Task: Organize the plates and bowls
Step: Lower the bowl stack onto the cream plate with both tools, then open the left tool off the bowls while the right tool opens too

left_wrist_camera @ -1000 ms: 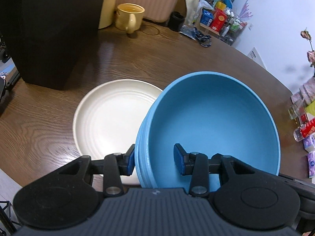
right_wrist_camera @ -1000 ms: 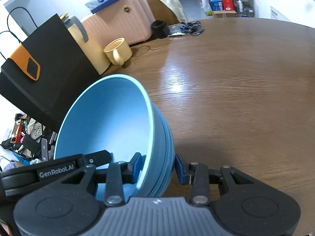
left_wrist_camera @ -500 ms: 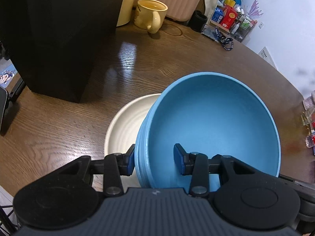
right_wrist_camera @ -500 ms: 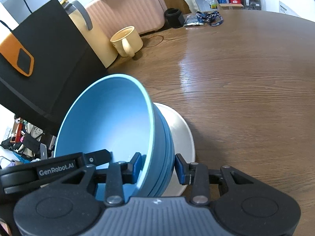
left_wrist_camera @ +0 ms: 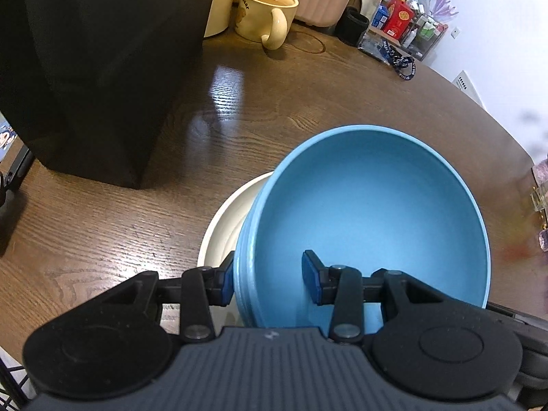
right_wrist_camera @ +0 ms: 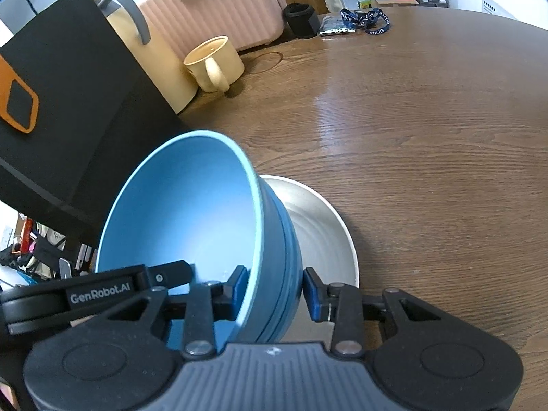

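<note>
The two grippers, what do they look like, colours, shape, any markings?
Both look alike. The left gripper and the right gripper are black, with a ribbed grey body at the base, two round black discs at the sides, silver pivot screws on the finger links, and blue pads on the fingertips. White lettering, GenRobot.AI, runs along a black bar seen in the right wrist view. No cables, sleeves or hands show.

Left gripper (left_wrist_camera: 269, 279), right gripper (right_wrist_camera: 274, 289): black bodies, ribbed grey housing, blue-padded jaws, silver screws, white "GenRobot.AI" marking.
</note>
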Motion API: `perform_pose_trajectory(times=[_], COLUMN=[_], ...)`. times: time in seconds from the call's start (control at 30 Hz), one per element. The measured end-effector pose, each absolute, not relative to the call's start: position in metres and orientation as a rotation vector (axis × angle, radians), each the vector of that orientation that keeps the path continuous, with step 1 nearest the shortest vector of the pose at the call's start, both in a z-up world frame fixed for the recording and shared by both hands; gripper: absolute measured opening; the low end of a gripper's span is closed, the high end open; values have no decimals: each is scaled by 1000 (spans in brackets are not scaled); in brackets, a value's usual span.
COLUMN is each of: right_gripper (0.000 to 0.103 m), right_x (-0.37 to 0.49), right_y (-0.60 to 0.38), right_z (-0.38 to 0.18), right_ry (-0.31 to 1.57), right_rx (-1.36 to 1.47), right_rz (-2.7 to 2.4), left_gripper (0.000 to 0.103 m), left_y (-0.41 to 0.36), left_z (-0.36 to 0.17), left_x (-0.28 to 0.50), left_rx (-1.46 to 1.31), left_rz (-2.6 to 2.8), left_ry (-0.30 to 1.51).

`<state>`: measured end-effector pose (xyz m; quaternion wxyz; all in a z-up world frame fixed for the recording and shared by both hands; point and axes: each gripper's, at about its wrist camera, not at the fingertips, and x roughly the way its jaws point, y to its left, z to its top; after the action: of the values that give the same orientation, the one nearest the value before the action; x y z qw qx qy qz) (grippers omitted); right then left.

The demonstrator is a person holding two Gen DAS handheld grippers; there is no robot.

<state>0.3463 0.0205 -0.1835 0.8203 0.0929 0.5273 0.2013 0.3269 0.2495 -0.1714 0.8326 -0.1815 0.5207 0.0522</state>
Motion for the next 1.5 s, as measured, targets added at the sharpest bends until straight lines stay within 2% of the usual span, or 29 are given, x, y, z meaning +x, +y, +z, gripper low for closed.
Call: perform_pose_trajectory(times=[0.37,0.43,0.47,0.57,0.63,0.67,0.7,0.73,0.83,0.9,1.0,1.5], right_gripper=[35,36,39,57,62,69,77,81,91,103,103,103], right_x=[347,347,347,346,345,345,344,343,339,336,330,268], right_y=[18,17,17,13,10,8,7,6,4,2,0,-42], right_z=[-183,-180,-179,-175,-172,-170,-168,-165,-158,-153,-146,-111], right_ry=[1113,1105,1100,1078,1061,1054,1044,1032,1003,984,955,765], right_rx=[204,203,201,196,205,212,216,216,204,193,181,172], right_rz=[428,431,431,424,432,439,449,456,469,476,489,505], left_gripper=[41,44,50,62,73,79,83,84,96,99,103,103], left_y=[246,246,245,247,250,251,252,254,256,258,259,229], left_z=[-169,-167,-167,-162,-158,-155,-152,-149,-141,-135,-128,-84], left_x=[325,324,324,321,318,316,314,312,305,299,290,220], left_rx=[-367,-364,-363,-351,-347,-343,-340,-338,-332,-332,-329,-256], left_rz=[111,111,112,126,140,150,157,164,186,201,220,249], left_ry=[1098,1092,1088,1064,1044,1028,1014,998,966,941,912,736])
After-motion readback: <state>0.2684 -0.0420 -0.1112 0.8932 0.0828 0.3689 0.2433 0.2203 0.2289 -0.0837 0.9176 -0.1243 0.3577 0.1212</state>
